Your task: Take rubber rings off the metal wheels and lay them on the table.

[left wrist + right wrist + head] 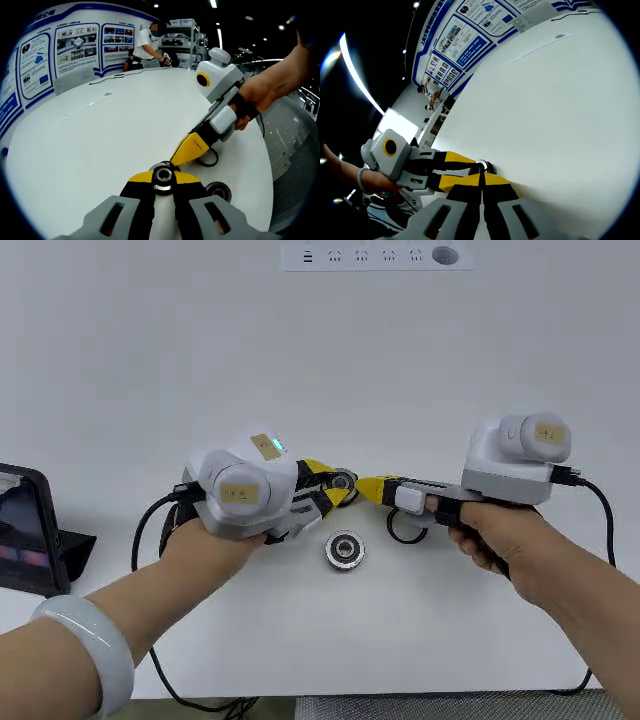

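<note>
Shiny round metal wheel point(164, 178) clamped between left gripper point(331, 488) jaws, right gripper point(481, 176) jaws pressed together at its rim, thin black rubber ring point(210, 165) beneath them.

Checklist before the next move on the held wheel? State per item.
1. Left gripper clamped on held wheel: ok.
2. Right gripper tips at that wheel's rim: ok.
3. Right jaws actually pinching rubber: cannot tell; they look shut.
4. Removed ring lying flat on table: ok.
5. Second wheel on the table, apart from both grippers: ok.
6. Rubber still on second wheel: cannot tell.
</note>
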`<action>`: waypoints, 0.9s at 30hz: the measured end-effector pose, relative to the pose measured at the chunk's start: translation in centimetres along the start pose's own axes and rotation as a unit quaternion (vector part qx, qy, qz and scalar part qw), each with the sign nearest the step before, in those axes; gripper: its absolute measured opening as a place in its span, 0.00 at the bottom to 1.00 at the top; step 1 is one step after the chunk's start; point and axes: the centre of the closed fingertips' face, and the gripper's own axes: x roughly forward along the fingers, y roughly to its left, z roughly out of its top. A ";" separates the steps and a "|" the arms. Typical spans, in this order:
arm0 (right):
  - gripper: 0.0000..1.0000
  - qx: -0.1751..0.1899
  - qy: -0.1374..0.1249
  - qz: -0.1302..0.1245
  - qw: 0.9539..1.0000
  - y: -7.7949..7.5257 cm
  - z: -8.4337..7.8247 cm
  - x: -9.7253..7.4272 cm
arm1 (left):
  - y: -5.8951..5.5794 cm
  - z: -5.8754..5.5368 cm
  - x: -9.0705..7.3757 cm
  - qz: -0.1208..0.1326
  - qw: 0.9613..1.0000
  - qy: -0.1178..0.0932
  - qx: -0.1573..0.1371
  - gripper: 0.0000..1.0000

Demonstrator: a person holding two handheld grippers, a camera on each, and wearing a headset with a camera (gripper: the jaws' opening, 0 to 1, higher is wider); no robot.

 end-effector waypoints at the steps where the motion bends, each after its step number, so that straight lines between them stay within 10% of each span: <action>1: 0.01 0.000 0.000 0.000 1.000 0.0 0.0 0.0 | 0.0 0.0 0.0 0.000 1.000 0.000 0.000 0.13; 27: 0.02 0.008 -0.011 0.030 0.999 1.7 0.7 0.1 | -0.1 0.0 -0.1 -0.002 1.000 0.001 0.004 0.13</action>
